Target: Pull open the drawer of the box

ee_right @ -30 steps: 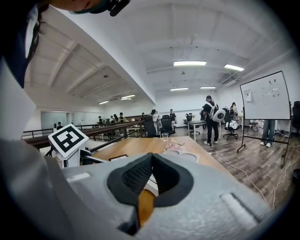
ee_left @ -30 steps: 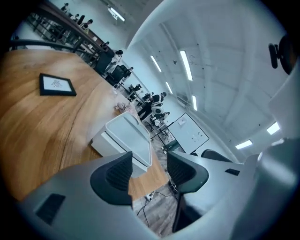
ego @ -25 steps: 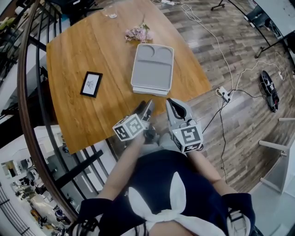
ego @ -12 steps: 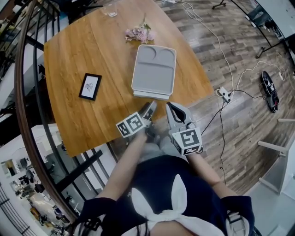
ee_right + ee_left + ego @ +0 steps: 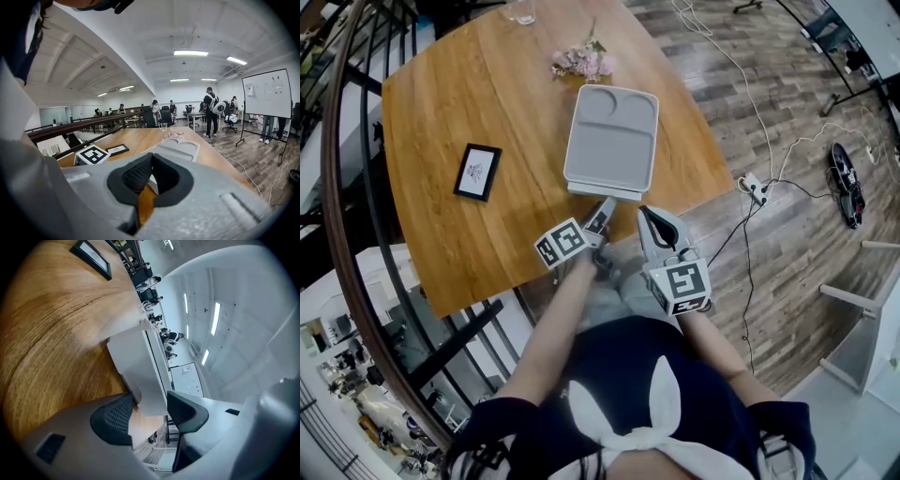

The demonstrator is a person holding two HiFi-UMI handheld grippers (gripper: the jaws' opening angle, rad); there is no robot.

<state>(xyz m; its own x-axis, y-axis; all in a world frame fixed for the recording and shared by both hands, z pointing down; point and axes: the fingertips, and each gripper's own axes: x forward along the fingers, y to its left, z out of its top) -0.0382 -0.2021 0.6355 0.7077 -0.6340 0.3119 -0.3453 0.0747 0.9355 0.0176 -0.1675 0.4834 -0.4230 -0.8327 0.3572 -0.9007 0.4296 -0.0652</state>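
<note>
By the box (image 5: pixel 611 141), left gripper (image 5: pixel 150 401) fingers spread, right gripper (image 5: pixel 151 158) fingers pressed together.

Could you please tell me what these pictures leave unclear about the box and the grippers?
- Drawer front of the box: head view sees it edge-on; no handle shows.
- Contact of the left gripper with it: left gripper view, wide-angle distortion.
- Glass: head view, cut by top edge.

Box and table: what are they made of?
The box looks like matte grey plastic: smooth, with rounded corners and moulded hollows in its top. The table looks like wood, or maybe a wood-look veneer: orange-brown with grain lines and a soft sheen.
</note>
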